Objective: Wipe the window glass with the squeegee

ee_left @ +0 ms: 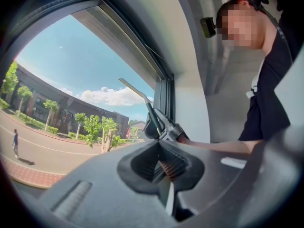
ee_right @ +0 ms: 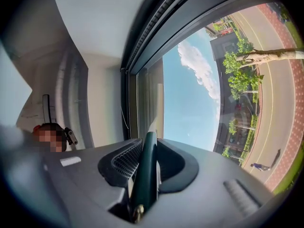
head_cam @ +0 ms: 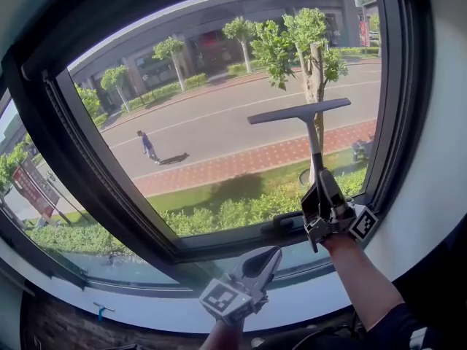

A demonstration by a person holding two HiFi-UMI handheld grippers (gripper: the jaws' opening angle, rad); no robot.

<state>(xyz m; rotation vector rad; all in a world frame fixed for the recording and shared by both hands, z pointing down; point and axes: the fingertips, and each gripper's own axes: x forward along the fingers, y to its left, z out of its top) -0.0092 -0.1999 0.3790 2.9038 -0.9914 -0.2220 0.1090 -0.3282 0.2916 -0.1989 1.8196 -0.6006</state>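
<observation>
A squeegee (head_cam: 312, 126) with a dark handle and a long thin blade stands upright against the window glass (head_cam: 219, 115), blade level at mid height on the pane's right side. My right gripper (head_cam: 319, 195) is shut on its handle (ee_right: 146, 165), which runs up between the jaws. The squeegee (ee_left: 142, 101) also shows in the left gripper view, up and beyond the jaws. My left gripper (head_cam: 268, 257) hangs low at the sill, below the pane, shut with nothing in it; its jaws (ee_left: 161, 167) meet.
A dark window frame (head_cam: 394, 93) borders the pane on the right, with a white wall (head_cam: 438, 159) beyond it. A sill (head_cam: 219, 246) runs under the glass. Outside lie a road, trees and a walking person. The person holding the grippers (ee_left: 266, 56) shows at the right of the left gripper view.
</observation>
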